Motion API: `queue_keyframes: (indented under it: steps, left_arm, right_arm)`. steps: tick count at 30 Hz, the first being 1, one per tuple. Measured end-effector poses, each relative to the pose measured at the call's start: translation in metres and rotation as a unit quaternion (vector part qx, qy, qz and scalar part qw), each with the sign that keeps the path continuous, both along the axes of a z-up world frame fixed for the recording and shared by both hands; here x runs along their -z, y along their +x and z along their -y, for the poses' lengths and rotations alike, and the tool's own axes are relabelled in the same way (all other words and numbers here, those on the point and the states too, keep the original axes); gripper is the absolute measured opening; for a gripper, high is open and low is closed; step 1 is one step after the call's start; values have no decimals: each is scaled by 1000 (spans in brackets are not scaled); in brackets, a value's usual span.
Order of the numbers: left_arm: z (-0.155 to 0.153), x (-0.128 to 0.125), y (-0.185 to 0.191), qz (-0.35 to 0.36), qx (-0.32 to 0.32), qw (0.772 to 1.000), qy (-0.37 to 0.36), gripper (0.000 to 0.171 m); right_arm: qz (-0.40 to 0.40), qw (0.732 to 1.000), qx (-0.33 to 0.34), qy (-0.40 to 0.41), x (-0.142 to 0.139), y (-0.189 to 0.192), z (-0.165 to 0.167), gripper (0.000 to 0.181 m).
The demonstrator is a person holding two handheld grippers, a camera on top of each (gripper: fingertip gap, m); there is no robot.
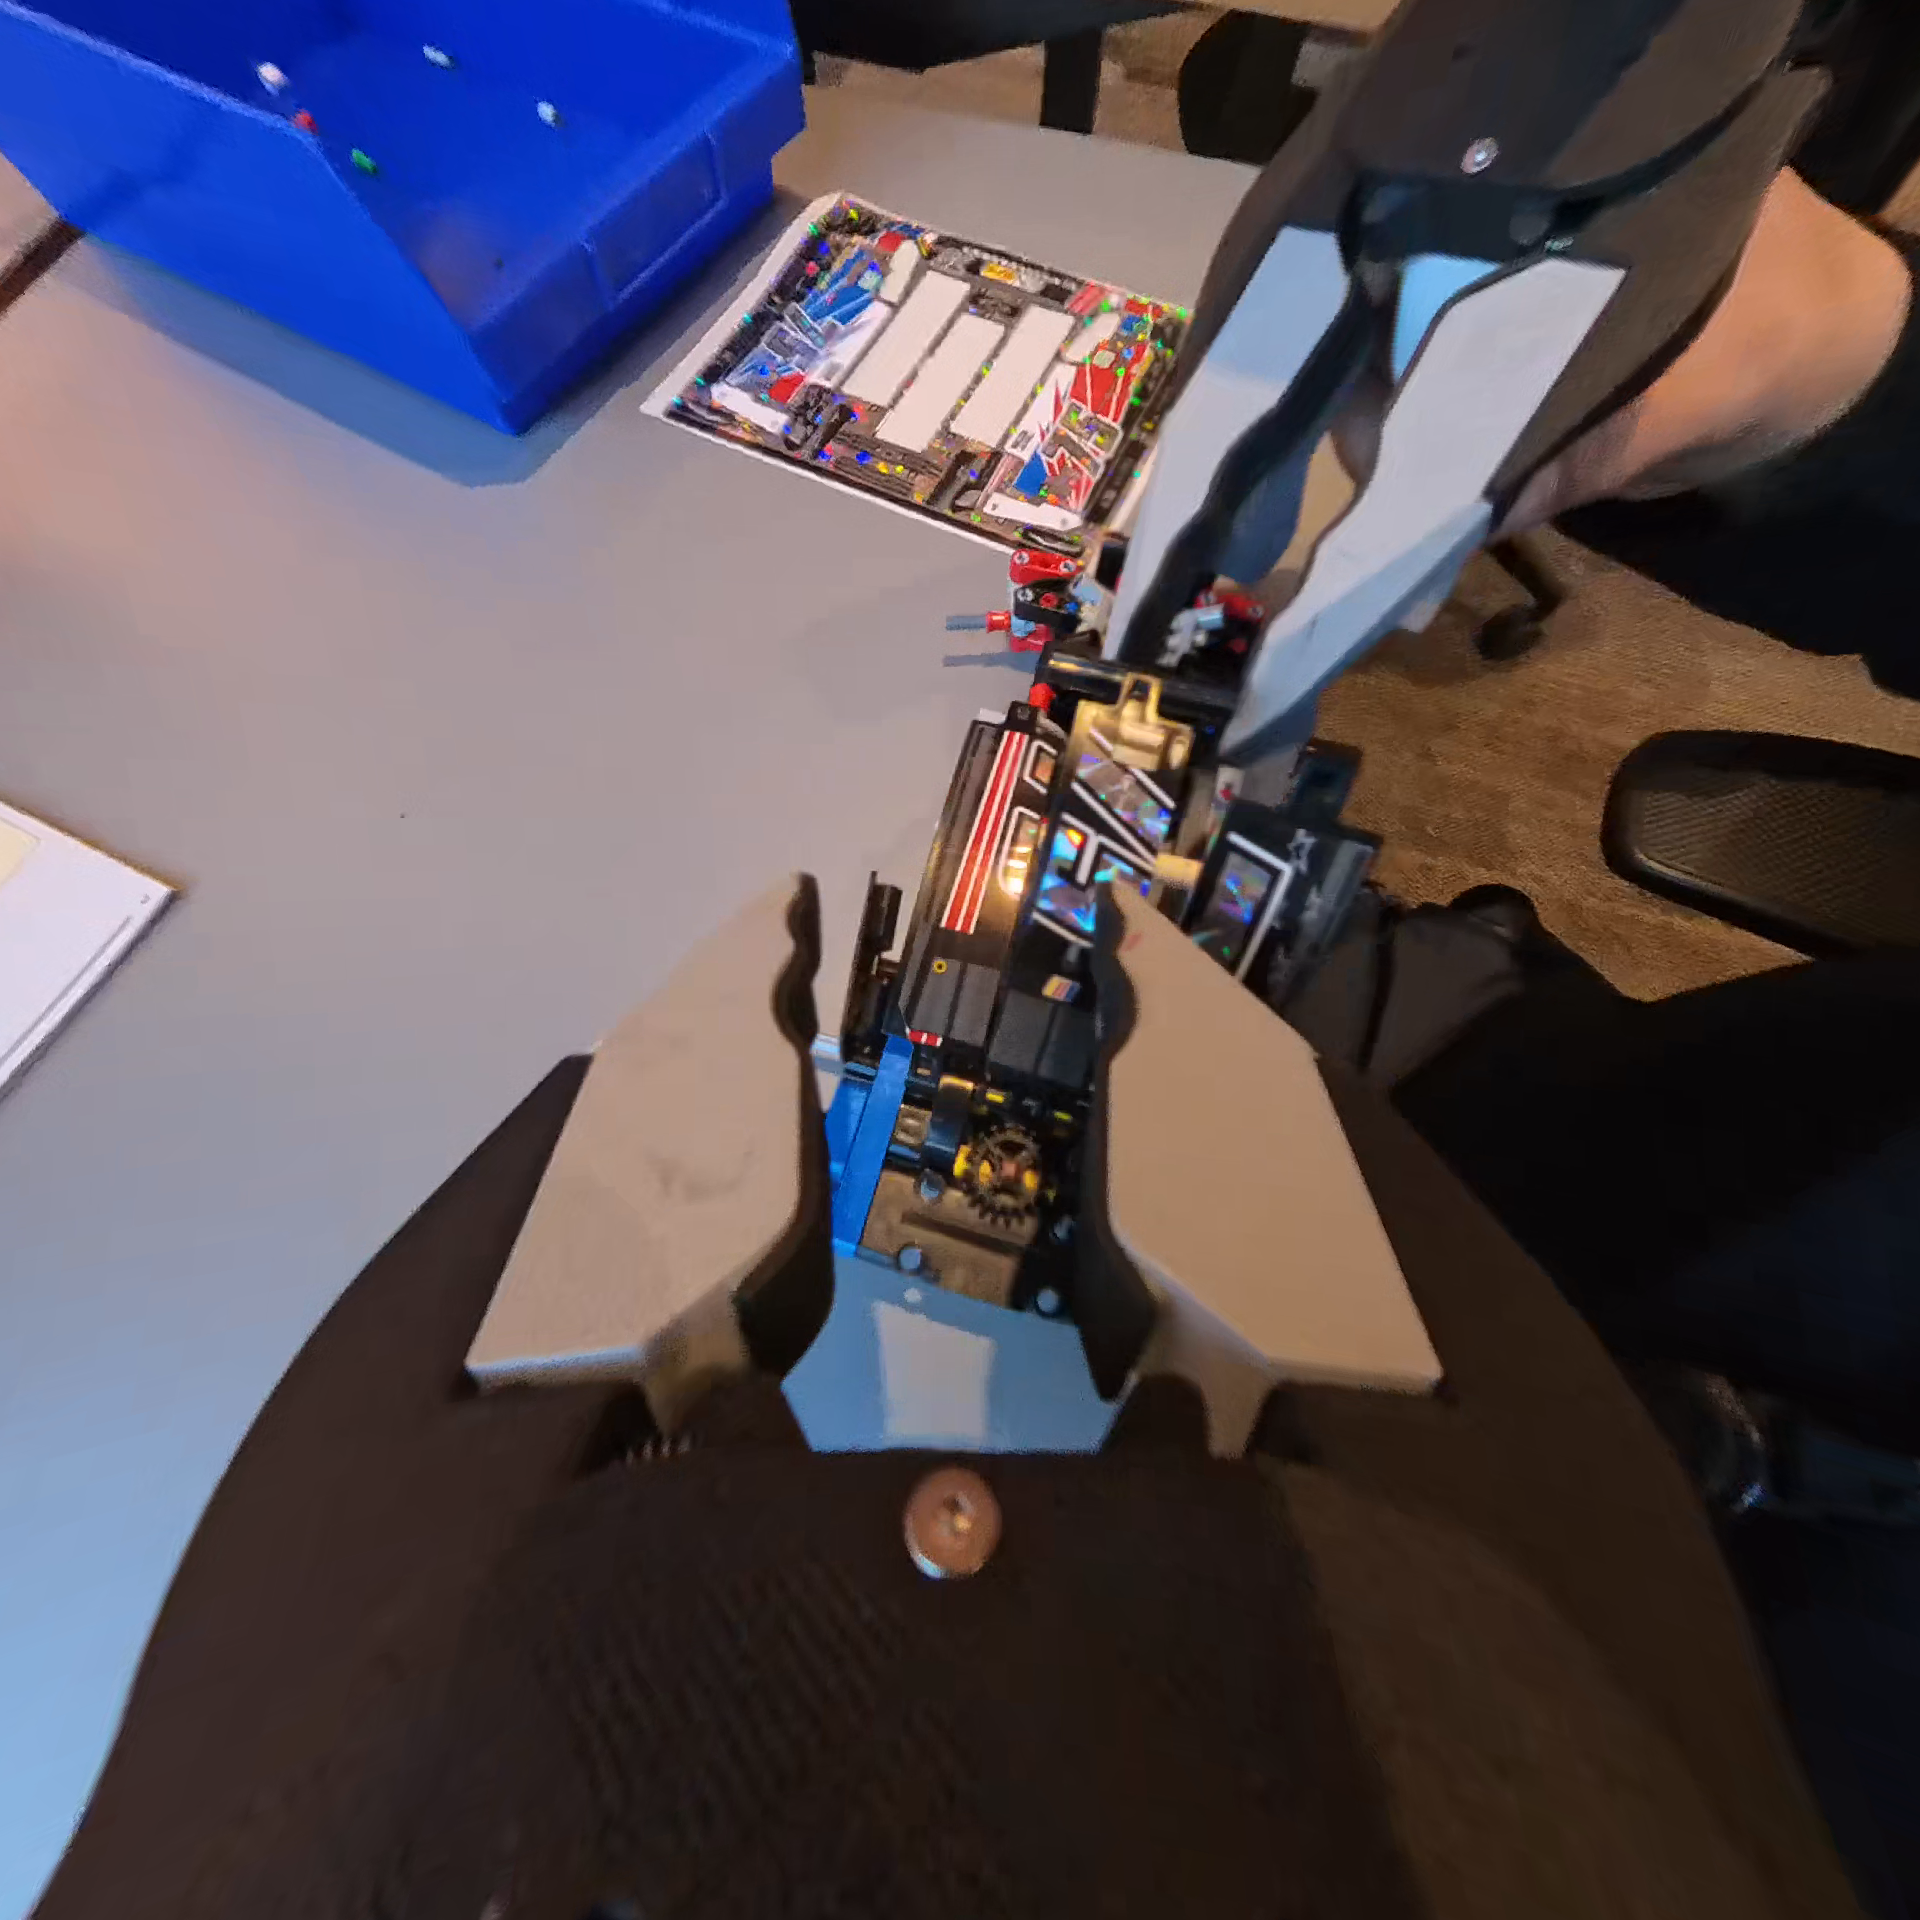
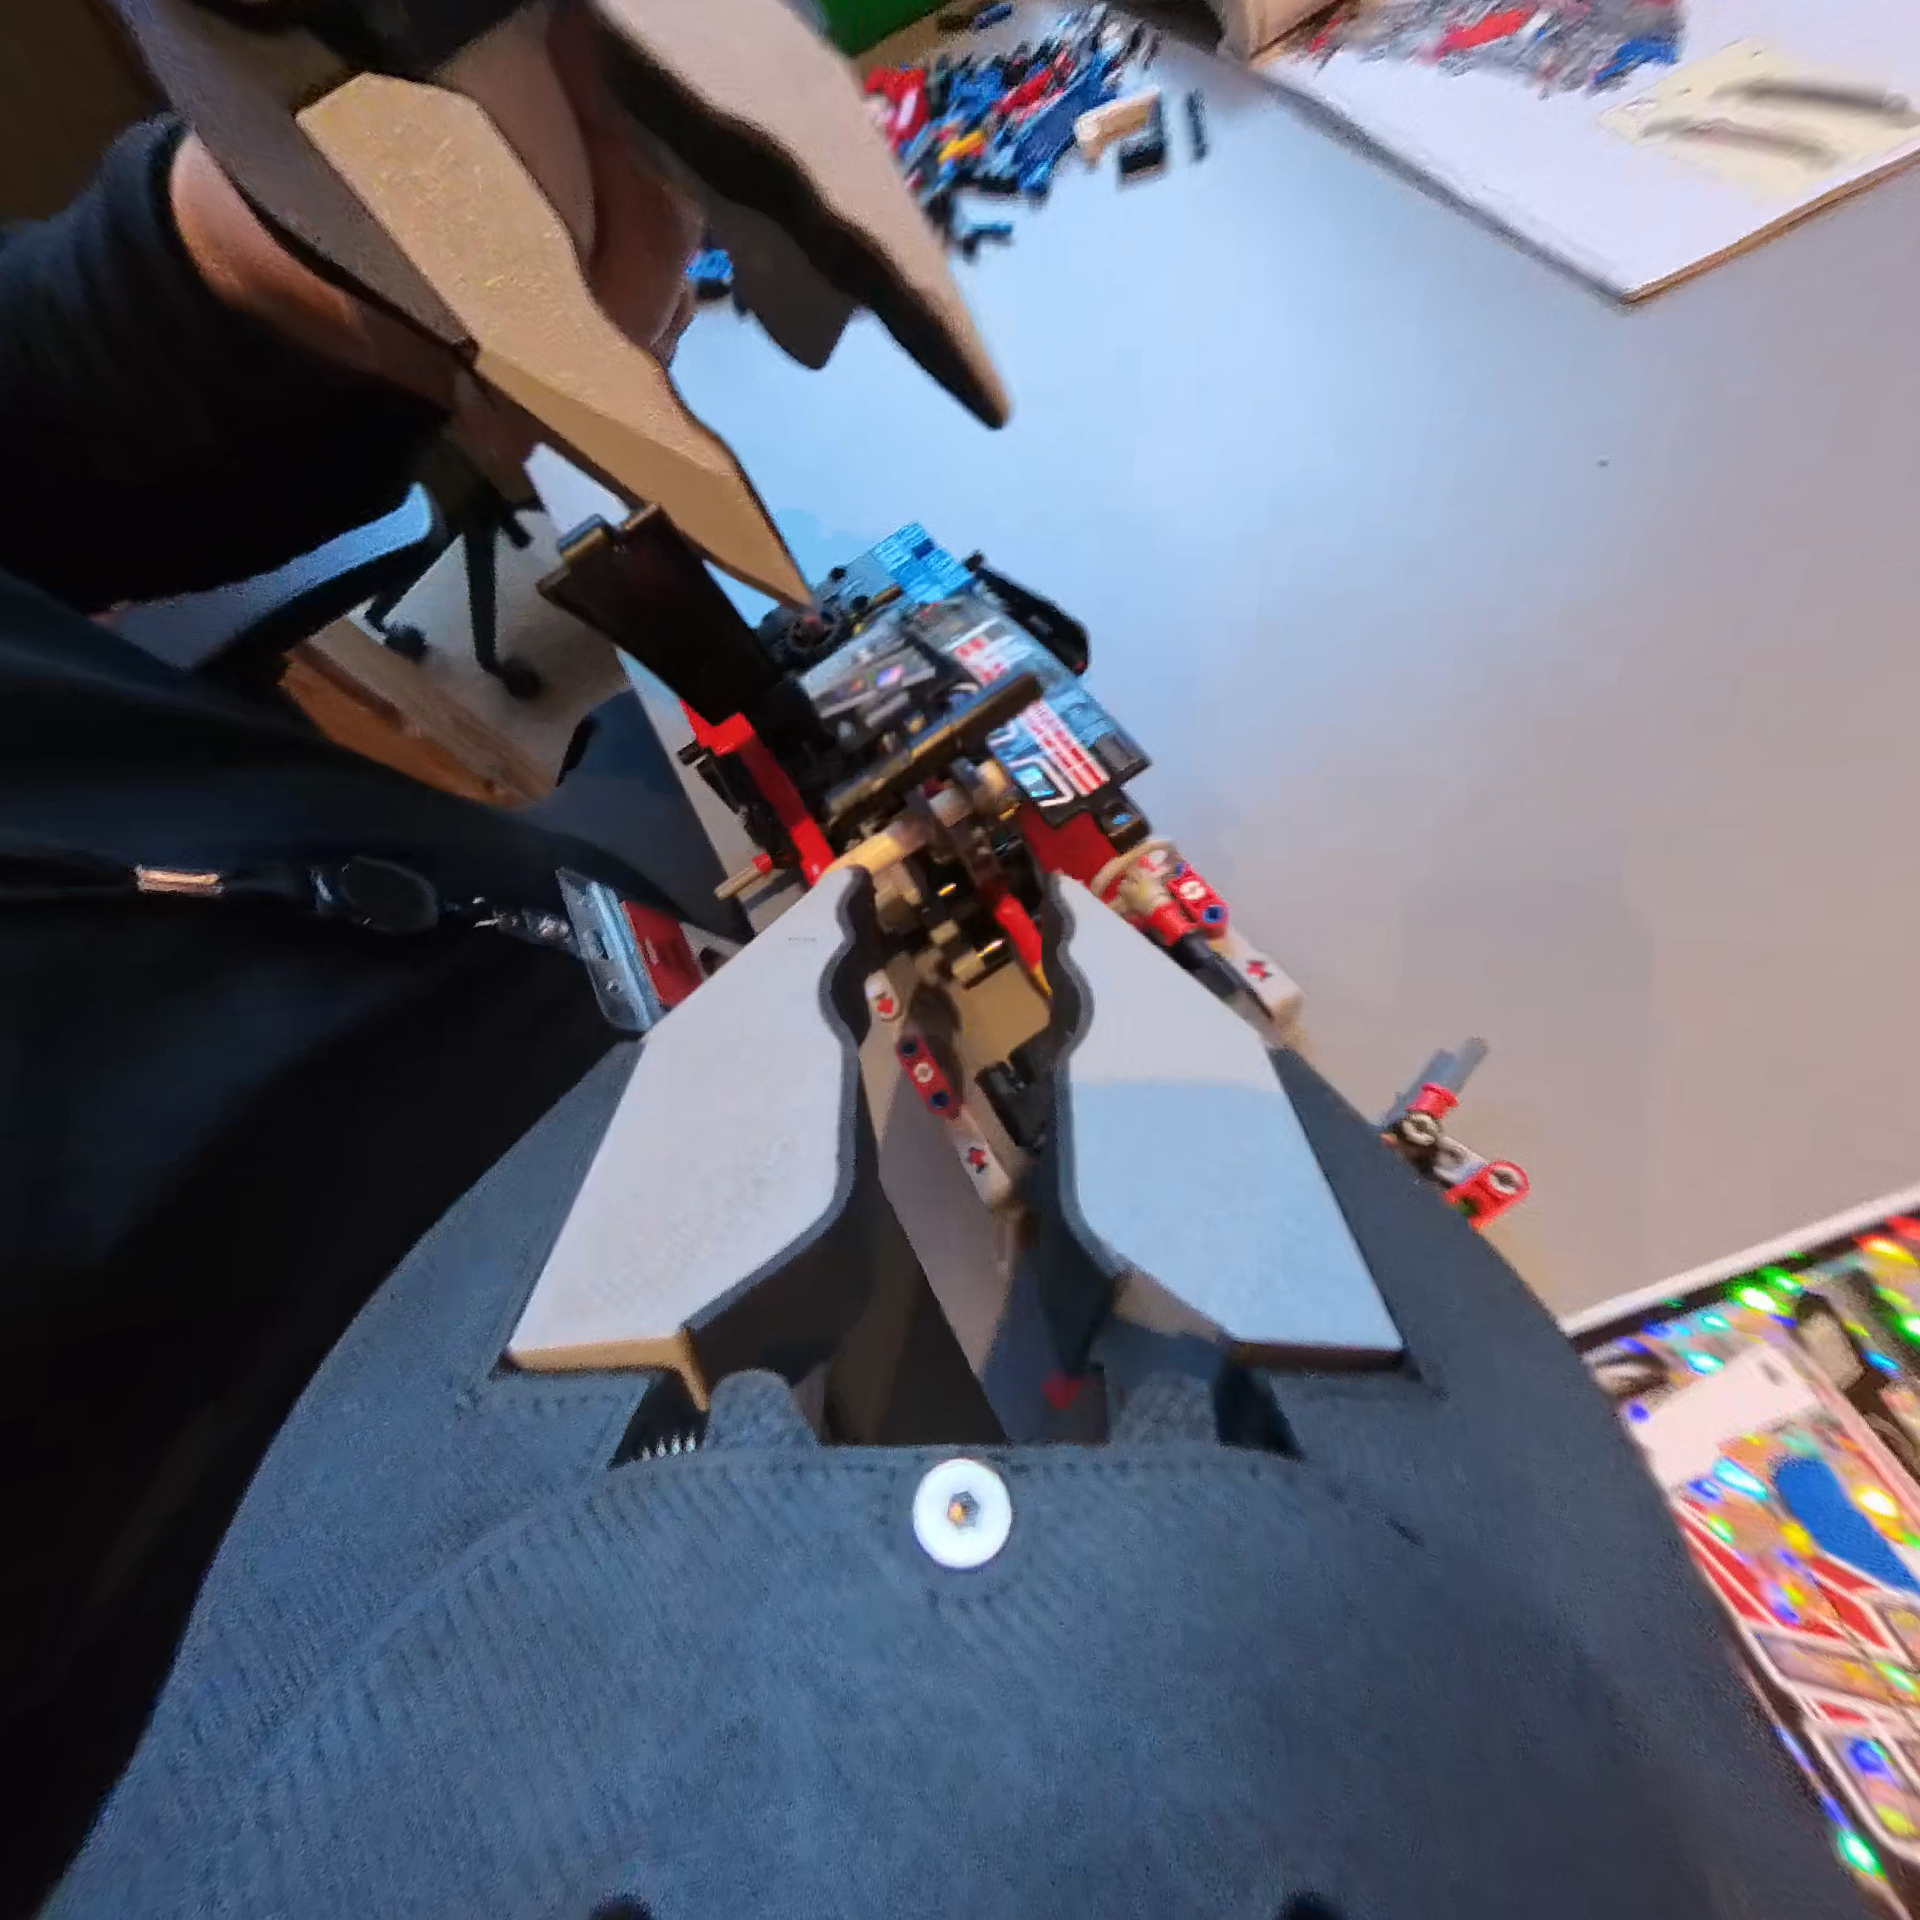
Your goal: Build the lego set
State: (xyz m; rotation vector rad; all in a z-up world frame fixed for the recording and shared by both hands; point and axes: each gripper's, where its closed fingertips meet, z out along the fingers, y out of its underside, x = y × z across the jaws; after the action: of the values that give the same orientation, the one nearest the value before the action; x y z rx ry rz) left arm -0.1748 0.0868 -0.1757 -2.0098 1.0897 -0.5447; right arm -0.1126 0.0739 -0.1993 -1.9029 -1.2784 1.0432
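Half-built lego car (image 1: 1049,935), black with red stripes and shiny stickers, sitting right at the near edge of the grey table (image 1: 416,675), part of it hanging out past the edge. Pinched from both ends: left gripper (image 1: 956,935) clamped on the rear chassis by the yellow gear (image 1: 1006,1164) and blue beam, right gripper (image 2: 951,925) closed around the front end with its red and white suspension links. In the left wrist view, right gripper coming down from above at a steep tilt.

Small red-and-grey sub-assembly (image 2: 1455,1143) lying loose on the table just beside the front end. Sticker sheet (image 1: 935,364) further out, then the blue bin (image 1: 416,187), then a heap of loose pieces (image 2: 997,114) at the far side.

Risky bits, probably: squeezing or twisting those thin front links and popping a pin out. Also so close to the edge that one slipped grip drops the whole thing onto the carpet. Could knock that loose sub-assembly away too.
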Motion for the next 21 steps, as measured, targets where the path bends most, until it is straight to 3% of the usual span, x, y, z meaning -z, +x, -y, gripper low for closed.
queue_keyframes:
  steps: [2,7,12,14,16,18,21]
  left_arm:
    - [4,-12,-10,16,-17,1000,16,63]
    - [28,-28,-36,65,-24,998,2,69]
    - [20,6,-11,29,-18,999,-23,68]
    - [20,18,-3,28,-11,999,-43,67]
    - [18,16,-11,39,-20,998,-40,68]
    - [17,13,-27,47,-31,998,-29,68]
    - [25,18,-44,46,-28,998,-46,73]
  right_arm:
    - [-23,1000,4,19,-15,5,0,28]
    - [-45,998,-4,33,-36,4,5,33]
    - [-80,991,-58,93,-87,-45,37,36]
    - [-20,990,-55,130,-76,-58,34,20]
    - [91,980,-38,175,-43,-49,21,1]
    - [188,959,-17,211,-11,-28,5,0]
    - [236,947,14,219,9,-7,-11,0]
